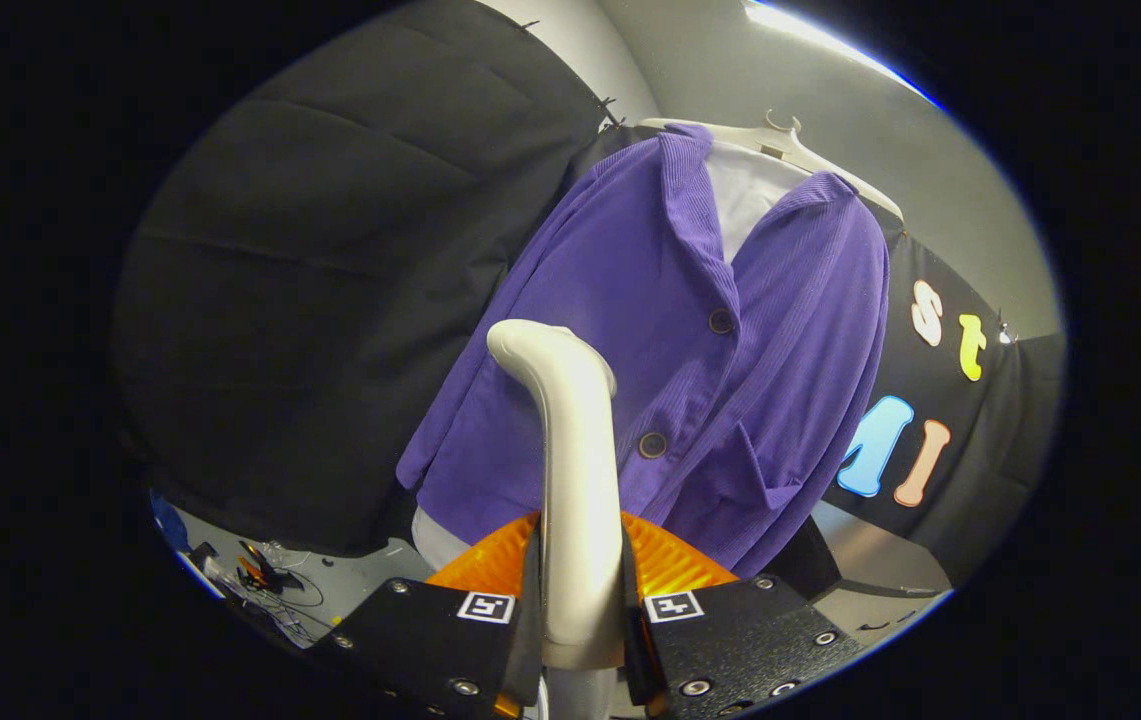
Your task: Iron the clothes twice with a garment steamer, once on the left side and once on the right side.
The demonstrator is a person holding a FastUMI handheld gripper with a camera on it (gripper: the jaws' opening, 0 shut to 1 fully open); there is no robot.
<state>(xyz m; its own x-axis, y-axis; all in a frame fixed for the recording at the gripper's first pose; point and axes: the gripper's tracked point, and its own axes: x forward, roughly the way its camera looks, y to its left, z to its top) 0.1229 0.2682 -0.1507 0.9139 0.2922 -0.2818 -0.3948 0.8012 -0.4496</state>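
Two fingers of the gripper [580, 625] pinch the garment steamer [575, 470] handle, one either side | steamer head rises ahead, close before the purple jacket [670, 380] on its hanger [780, 140] | risk: smooth handle twisting in the pinch, head snagging a button [652, 445], or jacket swinging away under push
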